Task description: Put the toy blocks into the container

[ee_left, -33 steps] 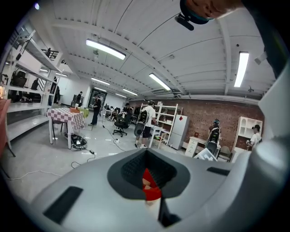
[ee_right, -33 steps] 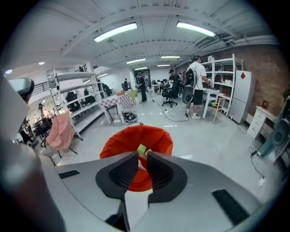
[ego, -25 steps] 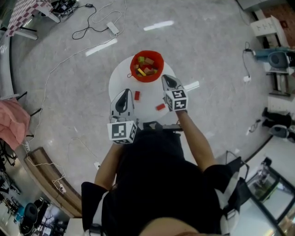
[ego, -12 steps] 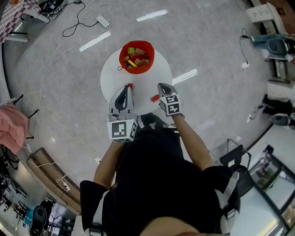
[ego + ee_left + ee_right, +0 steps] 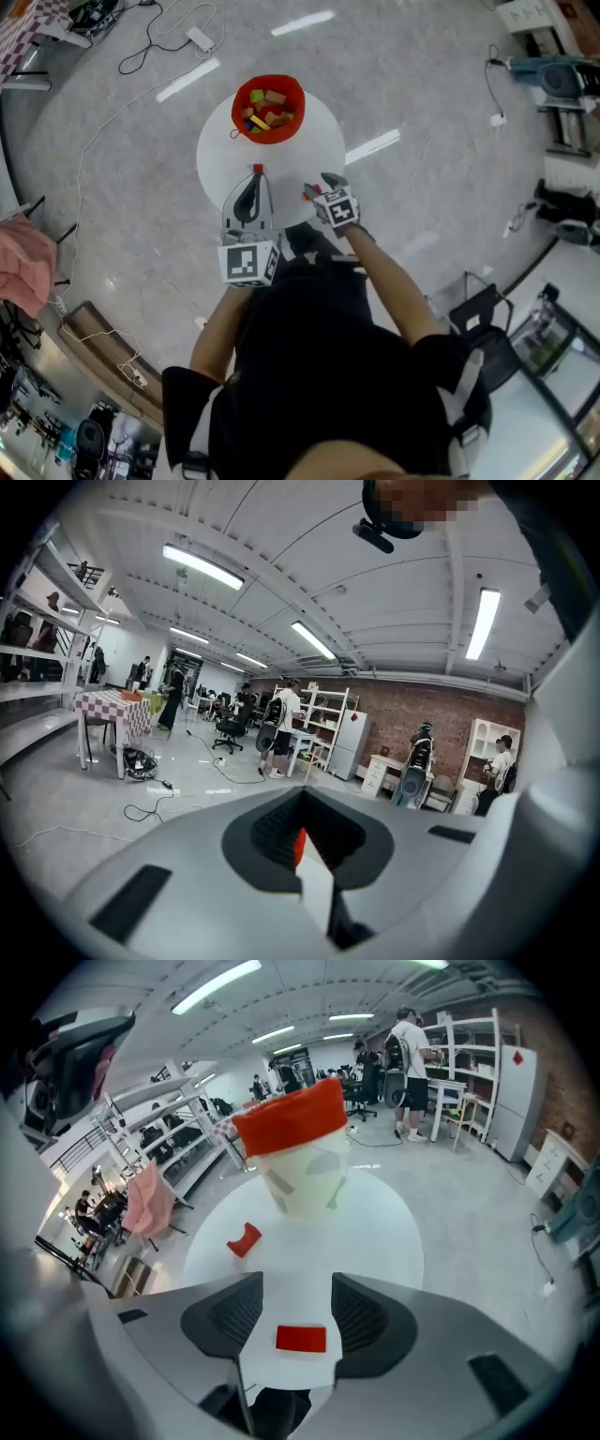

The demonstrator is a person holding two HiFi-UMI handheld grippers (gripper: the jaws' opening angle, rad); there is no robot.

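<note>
One block (image 5: 301, 1339) between hand-held gripper (image 5: 298, 1282) jaws

Brightly and evenly lit from long ceiling strip lights (image 5: 202, 566). Pale streaks of glare on the glossy floor (image 5: 372, 147), white table (image 5: 319, 141) nearly washed out, only faint shadows. Strong fisheye bending and dark corners in both gripper views; soft blur up close on the left gripper (image 5: 302, 808) and the red block (image 5: 299, 844) pinched in it.

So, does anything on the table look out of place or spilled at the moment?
Nothing is spilled or damaged; the container stands upright. Two pieces lie loose on the white table: a flat red block between the right gripper's jaws, which have just been opening clear of it, and a red arch block further off.
</note>
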